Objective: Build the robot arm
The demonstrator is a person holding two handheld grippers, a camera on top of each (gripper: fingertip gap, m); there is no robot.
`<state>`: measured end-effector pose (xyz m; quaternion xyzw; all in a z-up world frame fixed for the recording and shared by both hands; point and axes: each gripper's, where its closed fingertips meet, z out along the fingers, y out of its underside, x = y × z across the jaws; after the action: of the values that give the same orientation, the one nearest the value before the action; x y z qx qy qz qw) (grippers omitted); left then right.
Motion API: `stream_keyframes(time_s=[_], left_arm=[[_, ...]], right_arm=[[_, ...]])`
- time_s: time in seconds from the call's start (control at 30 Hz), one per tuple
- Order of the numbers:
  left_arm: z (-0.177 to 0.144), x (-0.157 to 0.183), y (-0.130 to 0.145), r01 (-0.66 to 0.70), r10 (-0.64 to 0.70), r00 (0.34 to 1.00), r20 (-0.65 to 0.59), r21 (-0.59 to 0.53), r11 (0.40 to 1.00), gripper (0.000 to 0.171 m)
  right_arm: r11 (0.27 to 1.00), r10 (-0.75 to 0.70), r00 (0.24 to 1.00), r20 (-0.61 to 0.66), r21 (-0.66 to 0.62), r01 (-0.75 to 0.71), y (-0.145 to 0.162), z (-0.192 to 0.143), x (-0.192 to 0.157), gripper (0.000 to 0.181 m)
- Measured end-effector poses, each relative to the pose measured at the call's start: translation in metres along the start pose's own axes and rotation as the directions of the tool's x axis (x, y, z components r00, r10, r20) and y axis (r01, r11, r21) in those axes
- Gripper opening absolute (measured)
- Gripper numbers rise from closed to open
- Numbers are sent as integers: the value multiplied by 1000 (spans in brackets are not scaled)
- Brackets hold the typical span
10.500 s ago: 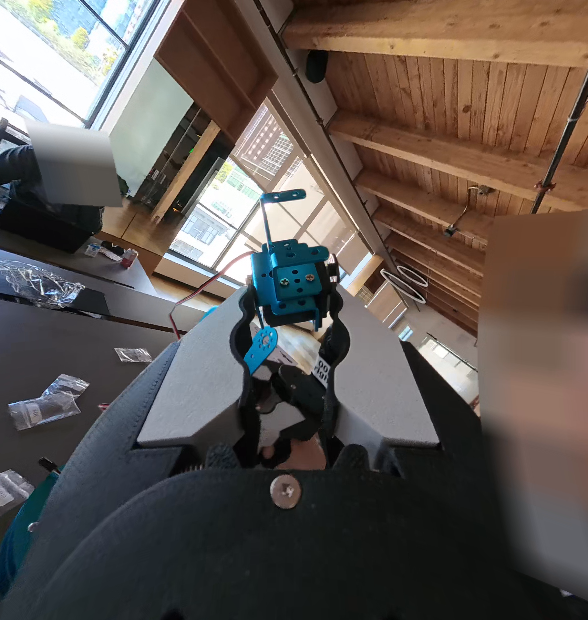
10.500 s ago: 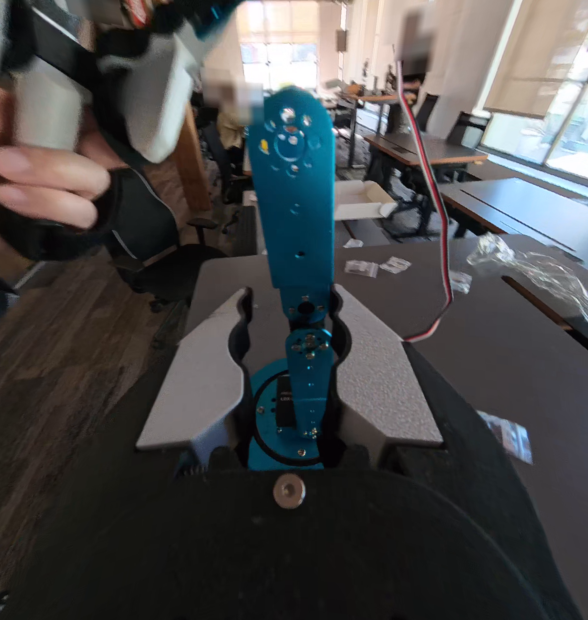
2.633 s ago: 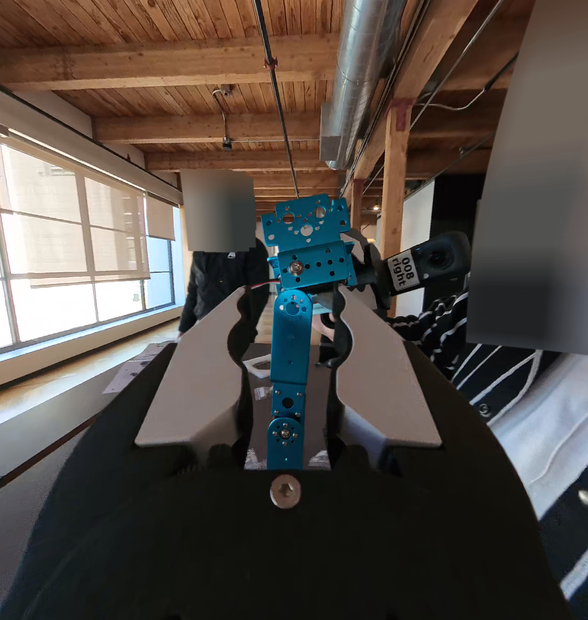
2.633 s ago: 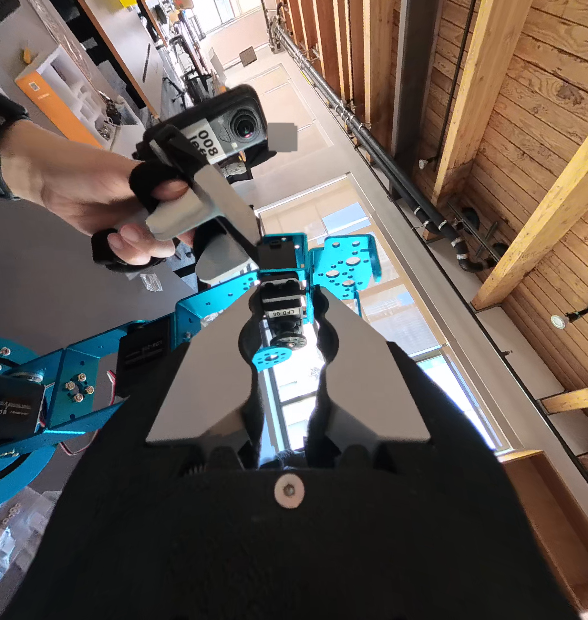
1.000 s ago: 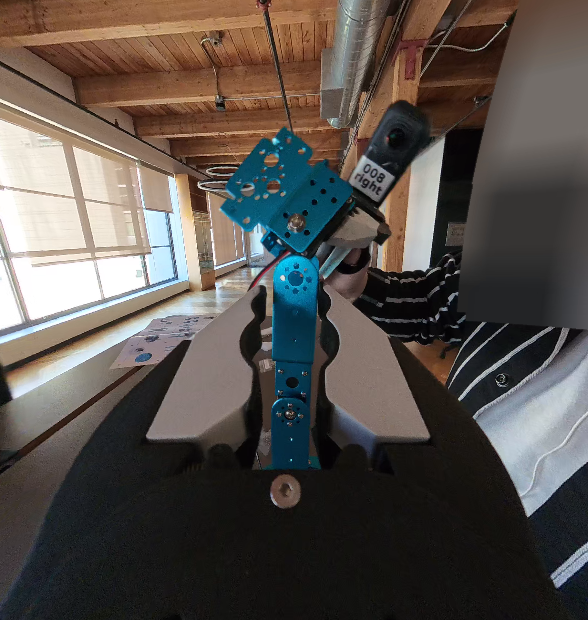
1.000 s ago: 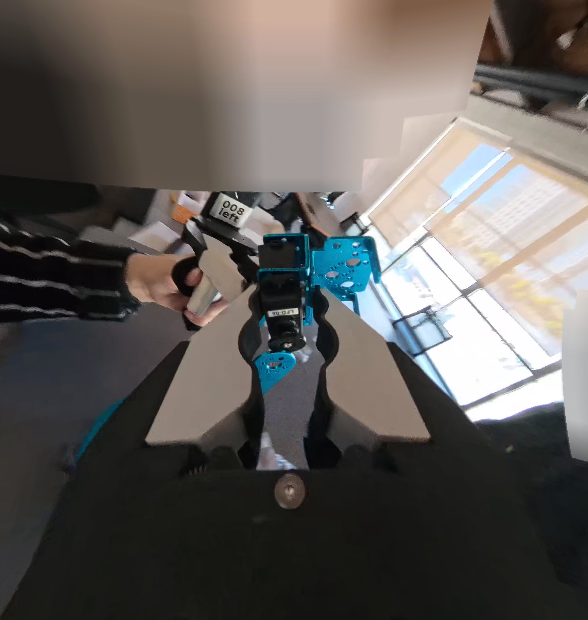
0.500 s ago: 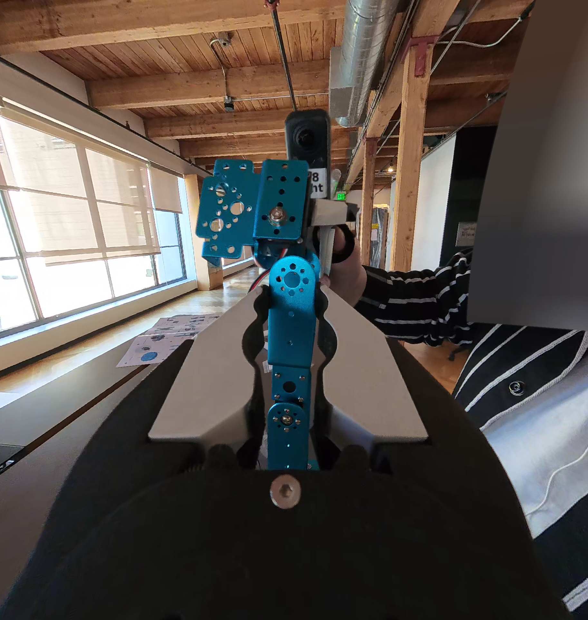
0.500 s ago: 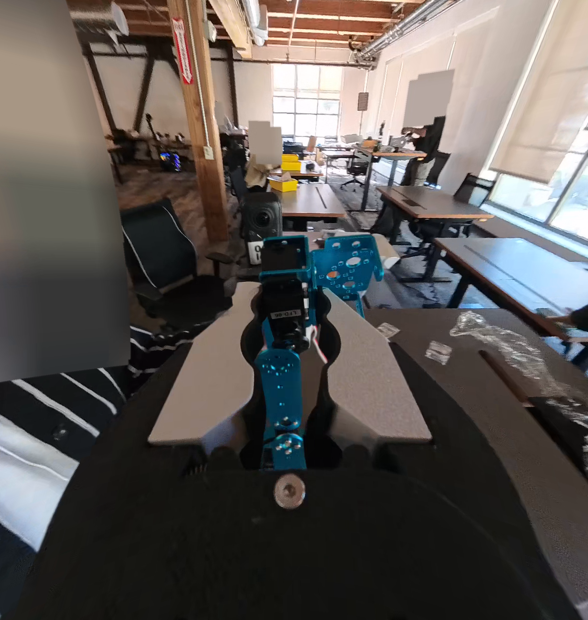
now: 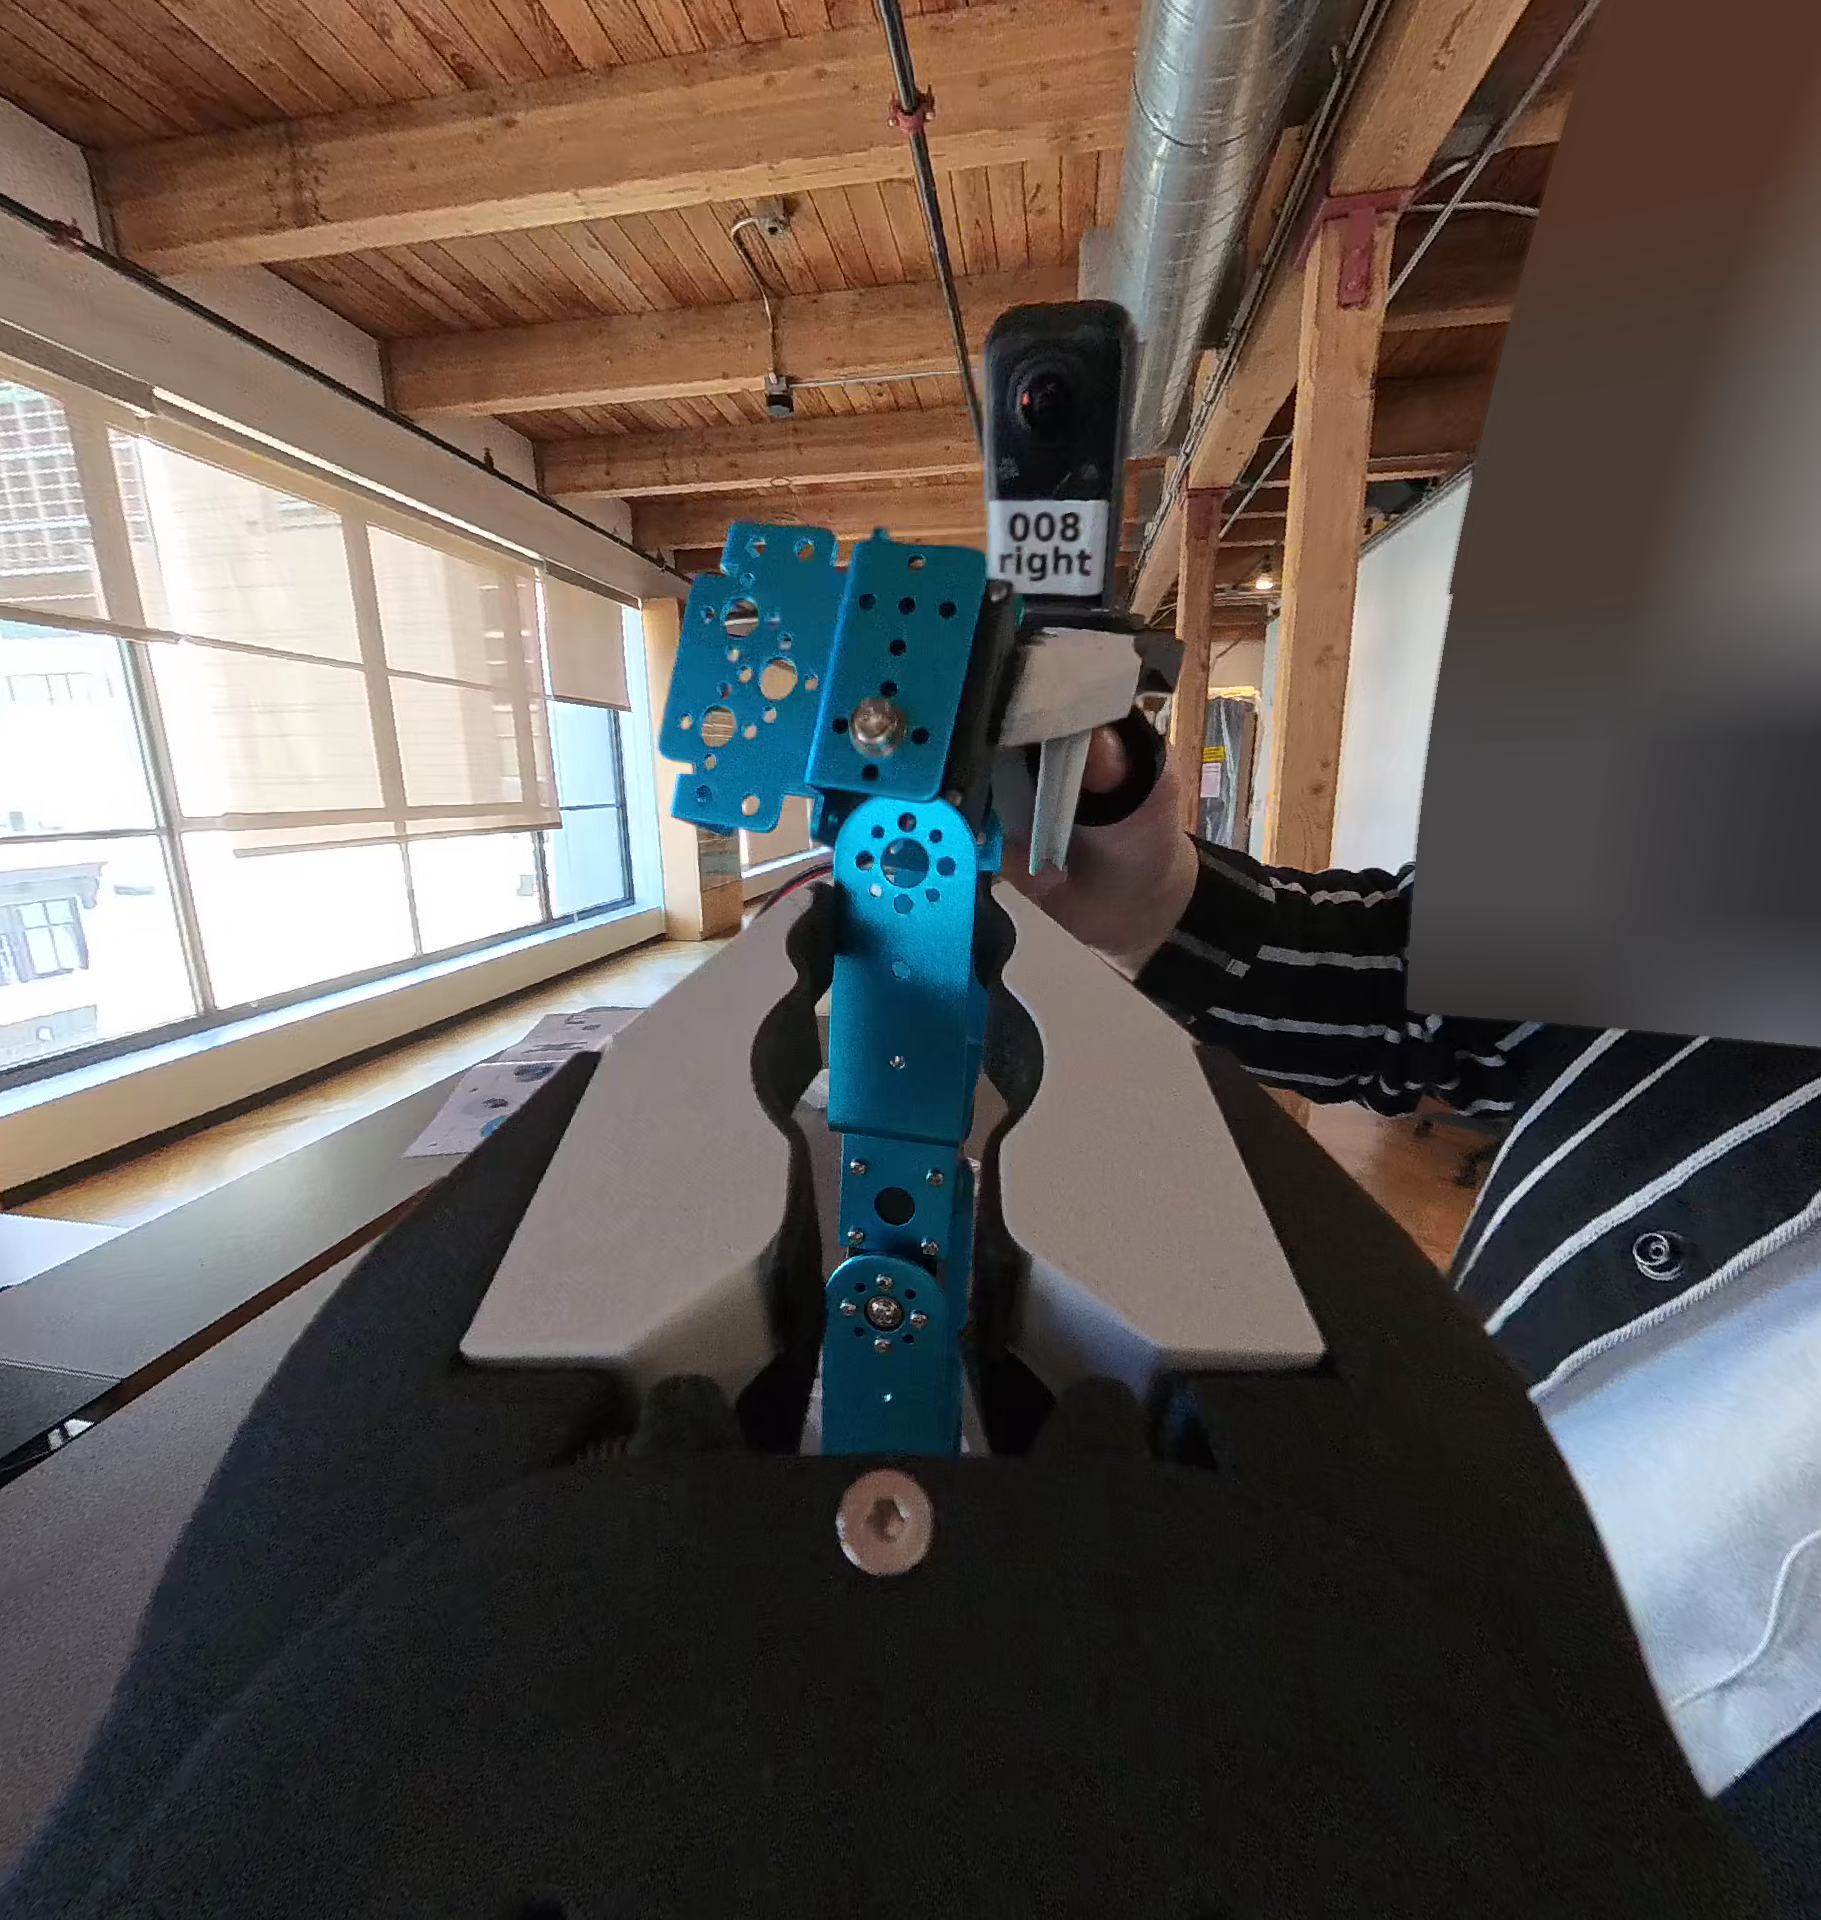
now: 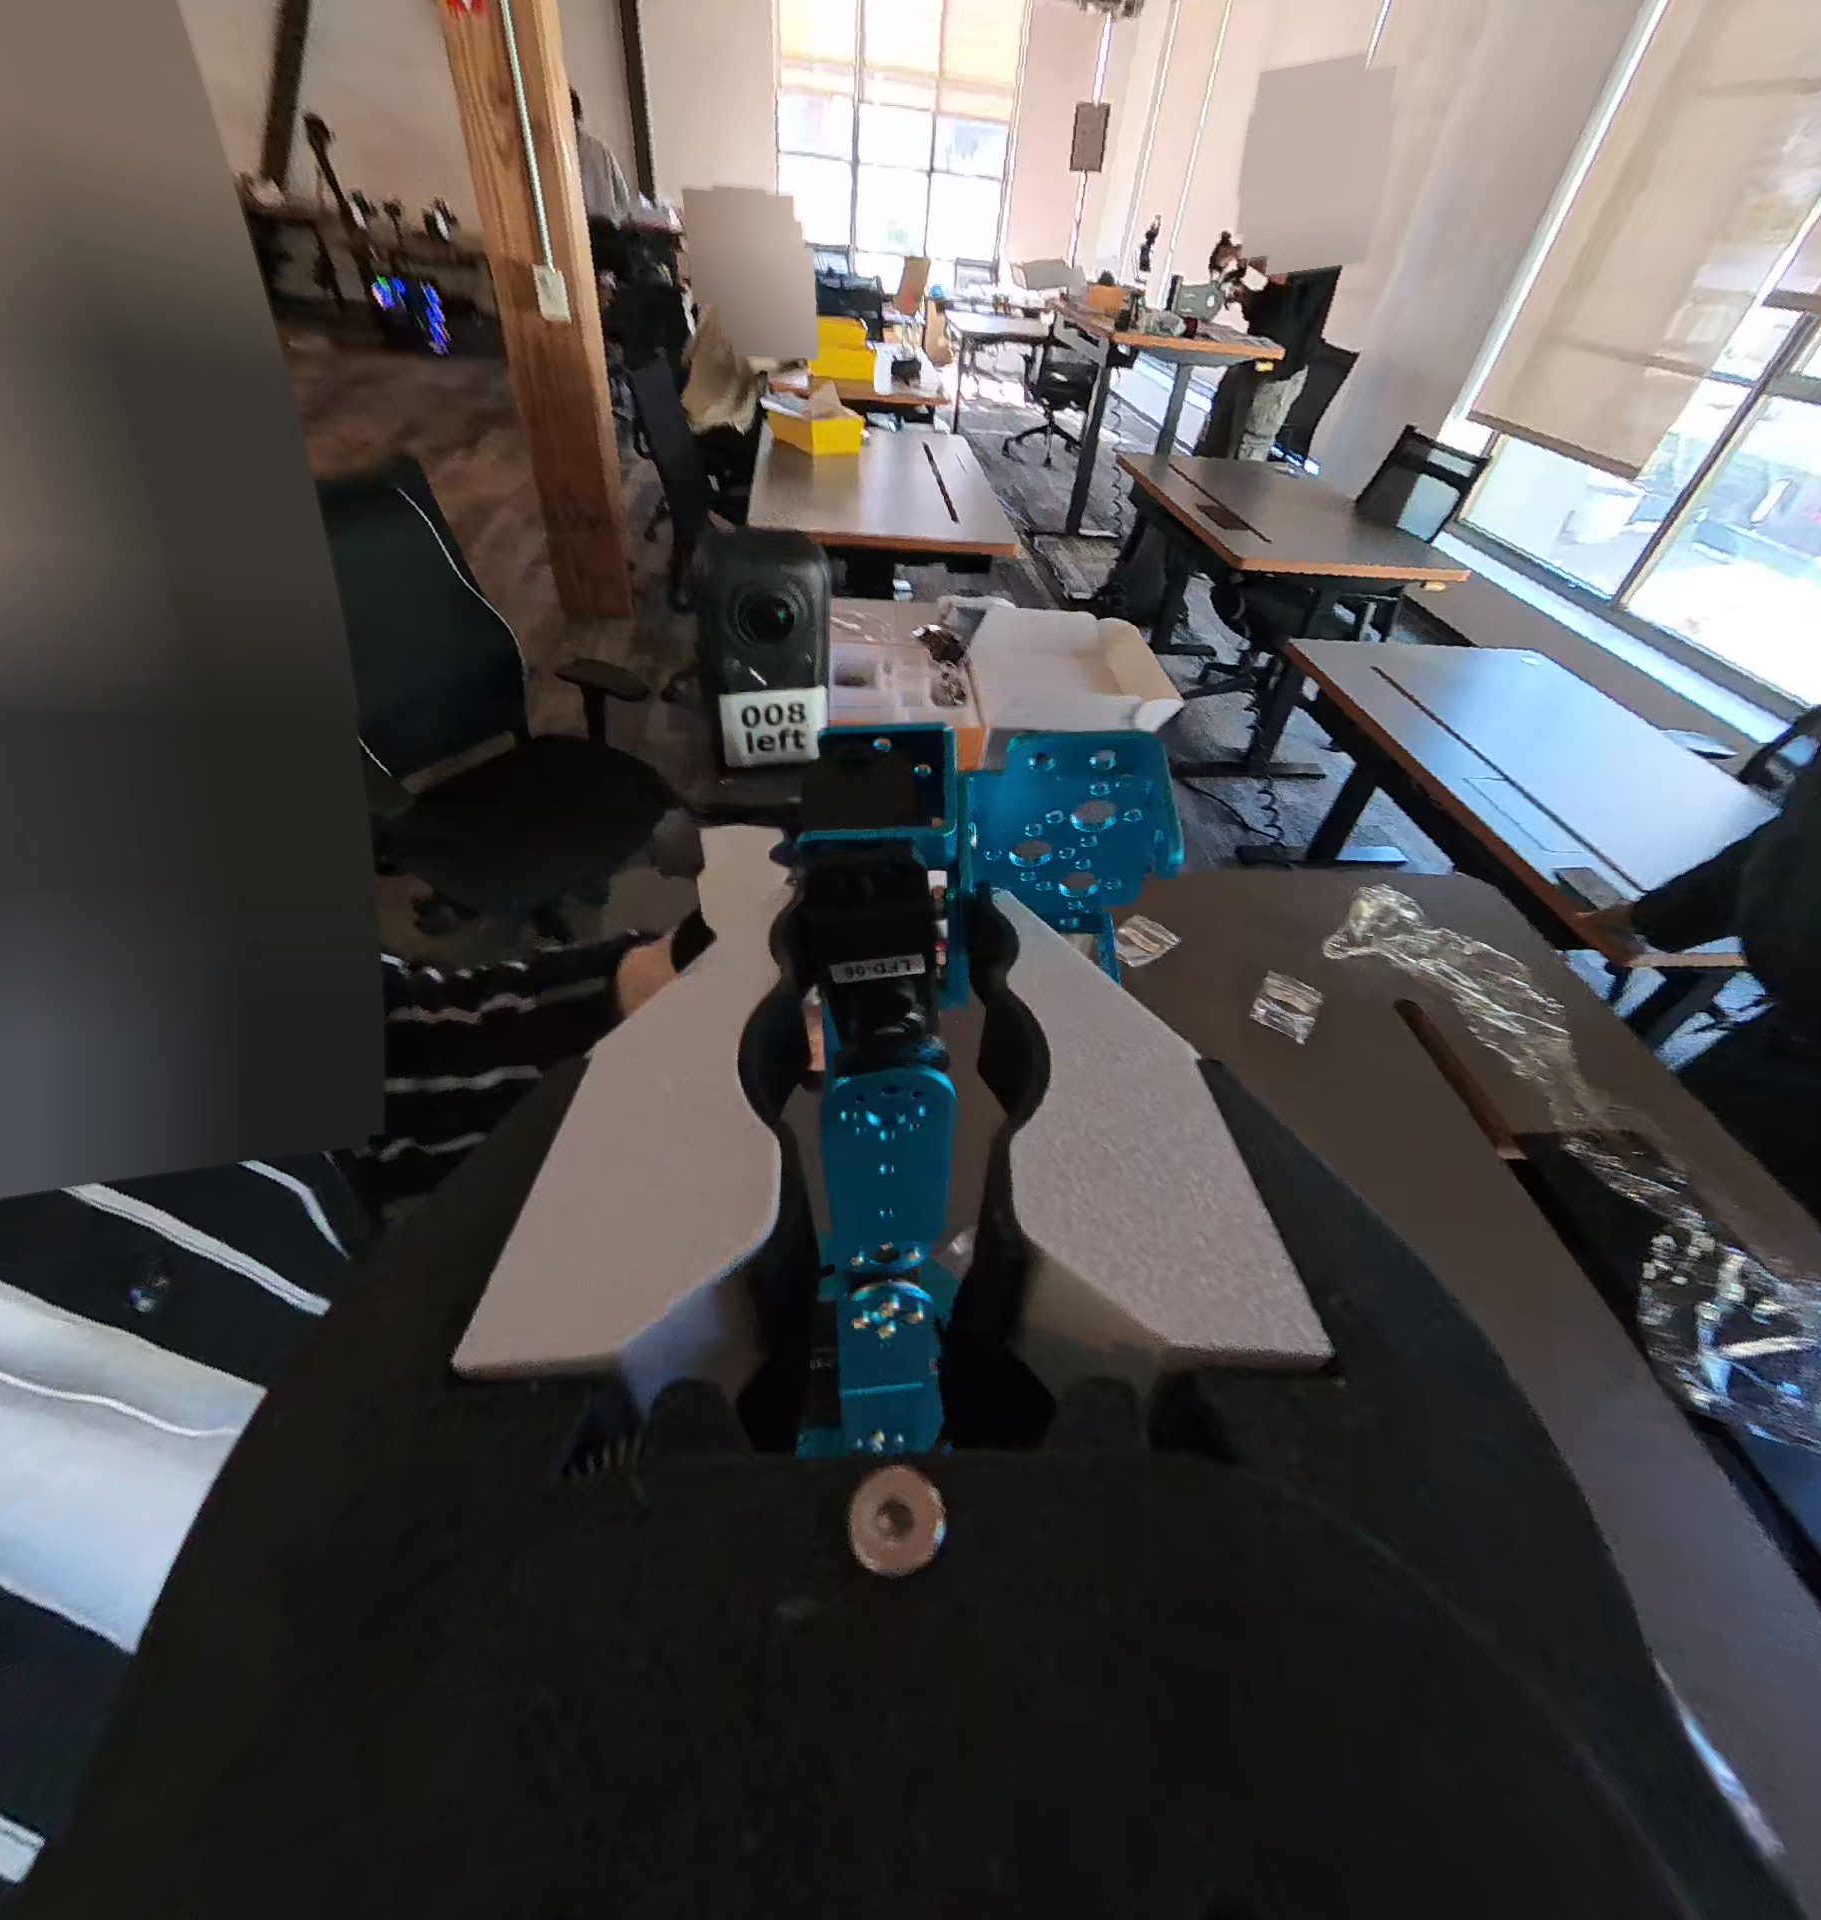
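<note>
A blue metal robot arm is held in the air between both grippers. In the left wrist view my left gripper (image 9: 901, 935) is shut on the arm's long blue link (image 9: 901, 1039). Above it sit a blue servo bracket (image 9: 890, 686) and a perforated blue plate (image 9: 745, 686). The right gripper's camera (image 9: 1062, 447) and the hand (image 9: 1124, 862) holding it show just behind the bracket. In the right wrist view my right gripper (image 10: 875, 914) is shut on the black servo (image 10: 870, 935) in that bracket. The blue link (image 10: 885, 1174) runs back between the fingers, with the perforated plate (image 10: 1077, 821) to the right. The left gripper's camera (image 10: 766, 634) faces me.
A dark table (image 10: 1353, 1060) below right carries small plastic bags (image 10: 1285, 1003) and crinkled plastic wrap (image 10: 1457, 966). A white box (image 10: 1051, 665) lies beyond. A black office chair (image 10: 470, 727) and a wooden post (image 10: 542, 312) stand on the left. A striped sleeve (image 9: 1301, 956) is close on the right. Left and right tips are no more than a few centimetres apart.
Over the last second the right gripper swung the servo bracket from tilted to upright above the link. Both grippers kept their hold. In the last half second there was only a slight shift.
</note>
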<state>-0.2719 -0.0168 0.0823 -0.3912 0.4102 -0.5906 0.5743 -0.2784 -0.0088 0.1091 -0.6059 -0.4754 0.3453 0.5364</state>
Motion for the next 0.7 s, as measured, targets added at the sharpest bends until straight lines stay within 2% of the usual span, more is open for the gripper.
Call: stream_keyframes(time_s=[0.43,0.6,0.7], left_arm=[[0,-1,-1,-15,13,999,46,31,999,24],[0,-1,-1,1,-3,999,36,45,999,24],[1,-2,-1,4,-6,999,36,49,999,24]], right_arm=[[1000,8,1000,13,16,-8,1,-1,1,27],[997,-65,997,-40,-41,63,-1,-1,-1,27],[996,-29,1000,-12,-85,28,-1,0,-2,27]])
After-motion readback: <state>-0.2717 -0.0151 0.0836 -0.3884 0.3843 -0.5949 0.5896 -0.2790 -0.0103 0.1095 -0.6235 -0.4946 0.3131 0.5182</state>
